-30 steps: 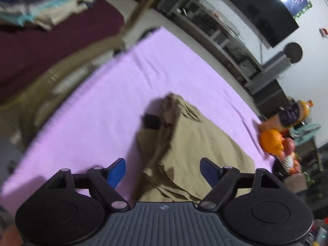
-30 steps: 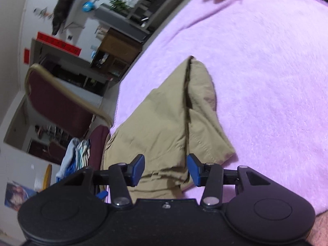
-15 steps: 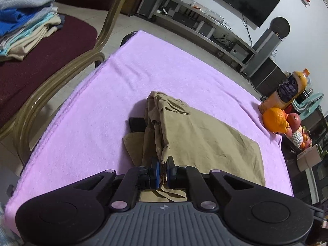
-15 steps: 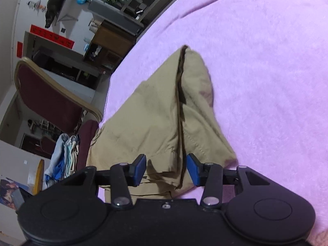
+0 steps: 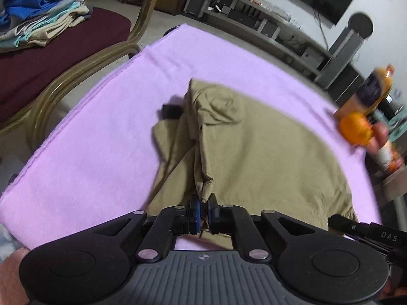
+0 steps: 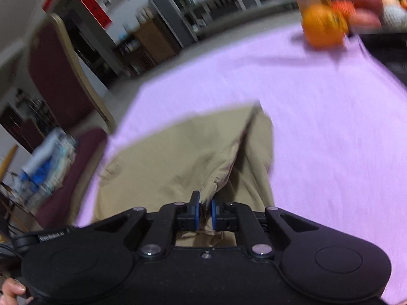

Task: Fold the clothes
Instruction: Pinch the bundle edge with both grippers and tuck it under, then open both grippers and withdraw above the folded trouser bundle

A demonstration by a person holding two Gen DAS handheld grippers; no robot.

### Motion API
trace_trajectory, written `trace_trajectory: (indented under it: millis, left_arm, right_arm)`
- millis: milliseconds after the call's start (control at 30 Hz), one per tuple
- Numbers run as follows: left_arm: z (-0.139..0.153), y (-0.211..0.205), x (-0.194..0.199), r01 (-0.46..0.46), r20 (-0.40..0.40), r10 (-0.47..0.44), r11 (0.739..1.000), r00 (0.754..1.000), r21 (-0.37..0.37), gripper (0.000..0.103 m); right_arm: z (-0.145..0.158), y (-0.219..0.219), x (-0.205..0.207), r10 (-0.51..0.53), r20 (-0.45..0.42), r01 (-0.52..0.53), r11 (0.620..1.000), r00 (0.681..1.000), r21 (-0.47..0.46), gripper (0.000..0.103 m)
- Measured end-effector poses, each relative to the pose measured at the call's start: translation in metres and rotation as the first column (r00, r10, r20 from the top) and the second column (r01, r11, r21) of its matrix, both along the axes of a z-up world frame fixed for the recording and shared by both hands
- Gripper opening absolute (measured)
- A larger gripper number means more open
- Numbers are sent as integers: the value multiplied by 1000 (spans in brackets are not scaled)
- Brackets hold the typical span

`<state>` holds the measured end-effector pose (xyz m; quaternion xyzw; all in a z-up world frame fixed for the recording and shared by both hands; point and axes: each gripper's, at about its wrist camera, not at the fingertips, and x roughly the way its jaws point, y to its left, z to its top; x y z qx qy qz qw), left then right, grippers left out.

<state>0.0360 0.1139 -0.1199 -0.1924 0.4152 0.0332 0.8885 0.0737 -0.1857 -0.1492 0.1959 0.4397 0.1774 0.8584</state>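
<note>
both grippers are pinched on the near edge of the khaki garment (image 5: 267, 152): the left gripper (image 5: 202, 212) has its blue pads closed on a raised ridge of cloth, and the right gripper (image 6: 204, 212) is clamped the same way on a small peak of fabric, seen from the other side. the garment lies partly folded on the purple cloth (image 5: 101, 139) covering the table, a thicker doubled band running away from the left gripper and a flatter panel spreading toward the side where an orange (image 5: 356, 129) and a juice bottle (image 5: 374, 89) stand at the table edge. a small dark object (image 5: 171, 110) lies just beside the garment's far corner; what it is cannot be told. the fabric looks like light woven cotton, soft and limp with some crease memory, so it should drape and sag between two held points rather than keep a shape. taking it at corners or along a seam, both layers together, looks the safest hold. a stack of folded clothes (image 5: 43, 10) rests on a chair (image 5: 76, 50) nearby.
</note>
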Motion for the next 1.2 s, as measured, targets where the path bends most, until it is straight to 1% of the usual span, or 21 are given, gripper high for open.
trace_trajectory:
  millis: [100, 133, 167, 200, 233, 300, 333, 367, 467, 500, 567, 633, 700, 733, 767, 833, 933, 1033, 1100, 1167, 1200]
  left_arm:
    - [0, -3, -4, 17, 26, -18, 999, 1000, 50, 10]
    - [0, -3, -5, 20, 28, -22, 998, 999, 59, 11]
    - [-1, -3, -5, 23, 31, -25, 997, 999, 69, 12]
    - [-3, -4, -5, 23, 34, -26, 997, 999, 75, 13]
    - [-3, -4, -5, 24, 37, -27, 996, 999, 81, 13]
    - [-4, -5, -6, 28, 44, -33, 995, 999, 95, 14]
    - [-5, -6, -7, 30, 46, -35, 994, 998, 101, 14]
    - [-5, -7, -7, 32, 48, -37, 994, 998, 107, 14]
    - [-5, -9, -9, 32, 51, -39, 993, 998, 114, 16]
    - [-5, -8, -9, 32, 52, -38, 992, 998, 119, 17]
    - [-3, -9, -13, 31, 53, -39, 991, 998, 133, 18]
    - [5, -10, -21, 21, 59, -32, 986, 998, 166, 23]
    - [20, -8, -37, -17, 97, -2, 979, 995, 201, 24]
    - [28, -7, -44, -33, 120, 8, 977, 993, 212, 27]
    - [36, -5, -48, -41, 142, 11, 977, 990, 210, 28]
    - [50, -6, -47, -35, 176, 0, 980, 984, 194, 29]
    - [61, -22, -26, 26, 195, -73, 972, 978, 232, 35]
    - [47, -41, 2, 95, 151, -143, 953, 978, 289, 36]
    - [24, -48, 14, 121, 78, -155, 936, 985, 332, 36]
    - [-4, -45, 17, 145, 9, -159, 922, 987, 360, 37]
    - [-9, -46, 8, 151, 57, -187, 910, 981, 386, 37]
  right_arm:
    - [-21, -7, -4, -17, -17, 18, 999, 1000, 51, 13]
    - [-21, -10, -6, -25, -25, 27, 997, 999, 70, 17]
    - [-16, -12, -8, -38, -28, 40, 997, 999, 64, 20]
    - [-10, -13, -10, -54, -25, 56, 997, 998, 48, 28]
    - [-2, -14, -14, -76, -1, 76, 997, 997, 16, 35]
    - [17, -13, -26, -114, 108, 121, 991, 988, -55, 39]
    - [25, -10, -31, -120, 166, 136, 987, 979, -86, 39]
    - [30, -4, -33, -97, 205, 122, 986, 974, -110, 38]
    - [35, 21, -32, 20, 282, 32, 983, 959, -181, 33]
    - [30, 30, -30, 59, 279, 3, 977, 958, -214, 32]
    - [11, 50, -23, 132, 241, -59, 956, 962, -288, 32]
    - [-5, 63, -20, 188, 217, -106, 934, 958, -342, 32]
    - [-16, 64, -25, 210, 236, -116, 926, 949, -361, 32]
    - [-17, 63, -27, 214, 235, -120, 926, 948, -359, 32]
    - [-16, 62, -27, 212, 229, -123, 929, 950, -349, 32]
    - [-15, 59, -24, 204, 221, -124, 936, 954, -329, 32]
    - [-16, 58, -24, 199, 224, -120, 939, 954, -322, 32]
    - [-17, 57, -25, 202, 227, -121, 938, 953, -325, 32]
    - [-18, 56, -24, 205, 227, -125, 938, 952, -323, 32]
    - [-17, 55, -25, 210, 227, -129, 937, 951, -326, 33]
    - [-16, 55, -24, 213, 221, -133, 936, 952, -327, 35]
